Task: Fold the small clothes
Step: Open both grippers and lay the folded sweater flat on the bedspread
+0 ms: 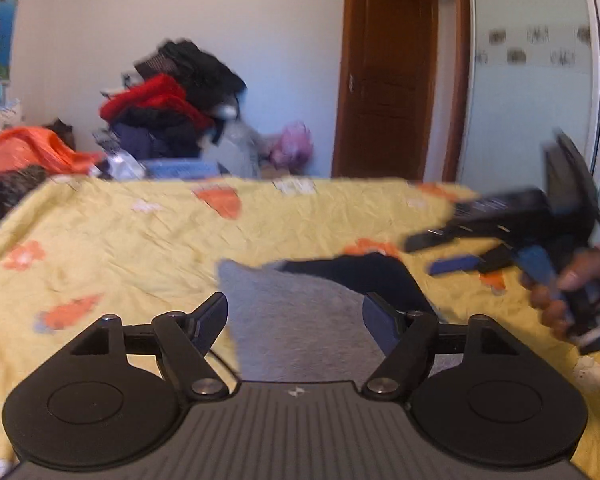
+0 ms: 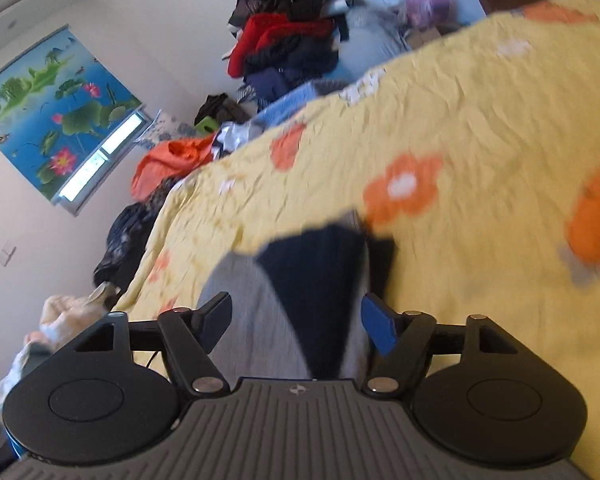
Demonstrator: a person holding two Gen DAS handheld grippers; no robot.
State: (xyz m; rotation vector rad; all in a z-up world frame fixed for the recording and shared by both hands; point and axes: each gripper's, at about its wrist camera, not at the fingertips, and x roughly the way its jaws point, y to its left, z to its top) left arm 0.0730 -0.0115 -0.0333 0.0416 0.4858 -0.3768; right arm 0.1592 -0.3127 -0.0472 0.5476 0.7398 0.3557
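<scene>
Yellow floral bedsheet (image 1: 140,240) over the bed, clothes pile (image 1: 168,100) behind. Grey-and-navy garment (image 1: 300,320) lies flat on the sheet. Left gripper (image 1: 295,320) and right gripper (image 2: 296,320) both above it, fingers spread, holding nothing.

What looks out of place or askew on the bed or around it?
The grey and navy garment lies unfolded on the yellow floral bedsheet, which is wrinkled. Behind the bed, a pile of clothes is heaped untidily against the wall, and an orange cloth lies crumpled at the edge. Nothing looks spilled or damaged.
</scene>
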